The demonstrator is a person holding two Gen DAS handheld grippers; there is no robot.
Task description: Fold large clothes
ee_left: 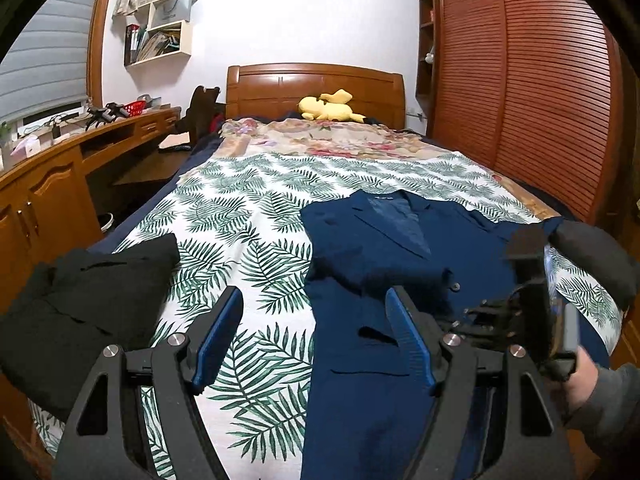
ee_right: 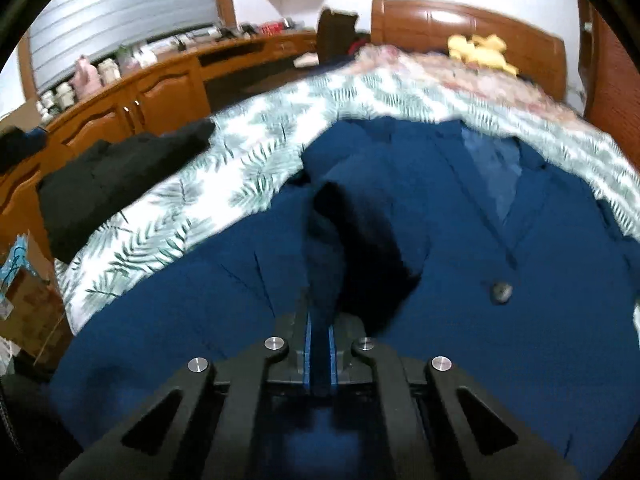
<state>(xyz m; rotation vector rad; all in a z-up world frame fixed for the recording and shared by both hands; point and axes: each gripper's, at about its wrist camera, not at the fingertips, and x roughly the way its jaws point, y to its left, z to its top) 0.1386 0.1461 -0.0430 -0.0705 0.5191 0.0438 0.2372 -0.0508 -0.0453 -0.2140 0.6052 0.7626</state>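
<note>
Looking across the wooden bed with its white, green-leaf-printed sheet, we see the large navy blue suit jacket lying face up on the side nearer the slatted wardrobe, collar toward the headboard, lapels open and its lower front nearest us. It is mostly spread flat, with one part of the cloth already turned over its middle, so we judge the folding has only begun: the body and the rest have yet to be brought in. Beside it, well apart on the desk side of the sheet, rests a black garment bundled into a rough stack, which we take to be done or set aside, though we cannot tell which.

Our right gripper has its blue pads drawn together on a ridge of the jacket's fabric rising between them. Our left gripper stands with its jaws wide apart, holding nothing, above the jacket's near edge and the sheet. A dark button shows near the jacket's front.
</note>
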